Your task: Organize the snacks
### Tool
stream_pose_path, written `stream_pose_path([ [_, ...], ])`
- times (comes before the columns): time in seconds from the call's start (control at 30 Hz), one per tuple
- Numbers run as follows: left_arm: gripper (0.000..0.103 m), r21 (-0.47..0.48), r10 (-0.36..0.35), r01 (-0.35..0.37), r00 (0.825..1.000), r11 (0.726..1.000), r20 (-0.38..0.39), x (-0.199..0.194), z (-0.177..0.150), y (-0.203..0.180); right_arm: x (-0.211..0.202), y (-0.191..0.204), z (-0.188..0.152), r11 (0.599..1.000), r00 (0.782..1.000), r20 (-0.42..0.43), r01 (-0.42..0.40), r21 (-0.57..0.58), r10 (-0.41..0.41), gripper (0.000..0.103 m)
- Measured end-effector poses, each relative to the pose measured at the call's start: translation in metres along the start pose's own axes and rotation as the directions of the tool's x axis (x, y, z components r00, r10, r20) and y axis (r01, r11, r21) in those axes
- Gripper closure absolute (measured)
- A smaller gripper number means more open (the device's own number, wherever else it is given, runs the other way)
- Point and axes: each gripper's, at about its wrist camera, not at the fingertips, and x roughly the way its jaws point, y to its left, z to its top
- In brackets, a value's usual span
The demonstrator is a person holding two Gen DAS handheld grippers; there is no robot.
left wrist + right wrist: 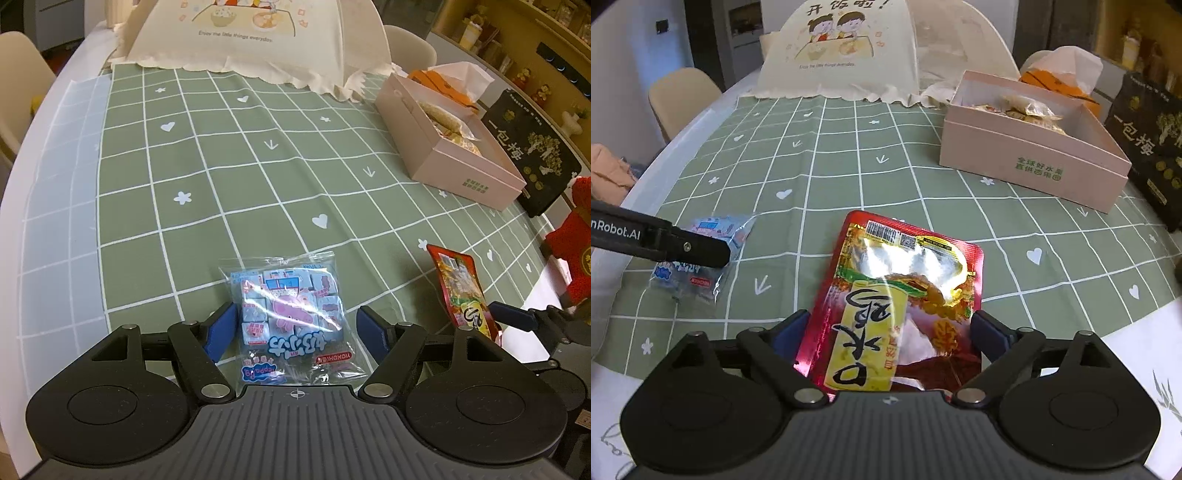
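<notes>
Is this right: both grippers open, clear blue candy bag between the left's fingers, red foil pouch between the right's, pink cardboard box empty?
Not quite: the pink cardboard box is not empty; the right wrist view shows wrapped snacks in it. The rest stands: left gripper open around the clear blue candy bag, right gripper open around the red foil pouch.

A clear bag of blue-wrapped candies (290, 314) lay flat on the green checked cloth; beside it, a red foil pouch (897, 310) appeared tilted, far end raised.
</notes>
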Motion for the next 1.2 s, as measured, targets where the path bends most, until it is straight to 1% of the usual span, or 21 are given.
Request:
stream_pose_path([
  [0.17,0.027,0.000,-0.009,0.009,1.000,1.000,0.005,-0.001,-0.001,0.002,0.005,-0.005,0.005,0.999,0.999,-0.039,0.016,0.049,-0.014,0.003],
  [0.27,0.027,-0.002,-0.015,0.015,1.000,1.000,0.009,-0.001,-0.001,0.003,0.006,-0.004,0.007,0.999,0.999,-0.052,0.012,0.031,-0.010,0.003],
  [0.33,0.027,0.000,-0.015,0.015,1.000,1.000,0.009,-0.001,-0.001,0.003,0.005,-0.005,0.006,1.000,0.998,-0.060,-0.005,0.009,0.005,0.003],
  [0.4,0.027,0.001,-0.015,0.015,1.000,1.000,0.008,-0.002,-0.001,0.002,0.002,-0.005,0.005,1.000,0.998,-0.061,-0.017,-0.011,0.016,0.011],
  [0.43,0.027,0.001,-0.015,0.015,1.000,1.000,0.008,-0.002,-0.001,0.002,-0.001,-0.005,0.005,1.000,0.998,-0.058,-0.020,-0.014,0.019,0.019],
  [0.47,0.027,0.004,-0.015,0.015,1.000,1.000,0.008,-0.002,-0.001,0.002,-0.004,-0.007,0.006,1.000,0.998,-0.053,-0.027,-0.008,0.026,0.028],
  [0.5,0.027,0.006,-0.014,0.014,1.000,1.000,0.008,-0.001,-0.001,0.002,-0.007,-0.011,0.007,0.999,0.998,-0.049,-0.039,0.008,0.040,0.031],
  [0.57,0.027,0.012,-0.011,0.011,1.000,1.000,0.008,-0.001,-0.002,0.001,-0.010,-0.018,0.011,0.997,0.996,-0.061,-0.069,0.040,0.071,0.042],
  [0.63,0.027,0.018,-0.008,0.008,1.000,1.000,0.009,-0.001,-0.002,0.000,-0.015,-0.023,0.014,0.996,0.997,-0.048,-0.064,0.059,0.067,0.053],
  [0.7,0.027,0.023,-0.005,0.005,1.000,1.000,0.011,-0.001,-0.003,-0.001,-0.022,-0.020,0.016,0.998,0.998,-0.029,-0.052,0.028,0.052,0.056],
  [0.8,0.027,0.029,-0.002,0.002,1.000,1.000,0.014,-0.001,-0.004,-0.002,-0.033,-0.010,0.017,0.999,1.000,0.013,-0.026,-0.044,0.026,0.065],
  [0.87,0.027,0.031,-0.003,0.002,1.000,1.000,0.017,-0.001,-0.005,-0.002,-0.041,-0.005,0.020,0.997,0.998,0.039,-0.038,-0.074,0.041,0.072],
  [0.93,0.027,0.030,-0.006,0.005,1.000,1.000,0.023,-0.001,-0.005,-0.001,-0.051,0.000,0.022,0.993,0.995,0.067,-0.068,-0.093,0.075,0.076],
  [0.97,0.027,0.031,-0.007,0.006,1.000,1.000,0.024,-0.001,-0.006,-0.001,-0.057,0.003,0.023,0.990,0.992,0.079,-0.092,-0.103,0.101,0.076],
  [1.07,0.027,0.031,-0.012,0.011,1.000,0.999,0.029,-0.002,-0.007,0.000,-0.069,0.011,0.026,0.973,0.974,0.098,-0.189,-0.133,0.203,0.076],
  [1.13,0.027,0.031,-0.014,0.014,0.999,0.999,0.031,-0.002,-0.007,0.001,-0.069,0.015,0.027,0.960,0.963,0.079,-0.245,-0.135,0.257,0.076],
  [1.17,0.027,0.030,-0.016,0.015,0.999,0.999,0.031,-0.002,-0.007,0.001,-0.065,0.017,0.026,0.955,0.960,0.056,-0.265,-0.136,0.274,0.076],
  [1.2,0.027,0.030,-0.017,0.017,0.999,0.999,0.032,-0.002,-0.007,0.001,-0.060,0.019,0.026,0.955,0.962,0.033,-0.266,-0.134,0.272,0.076],
])
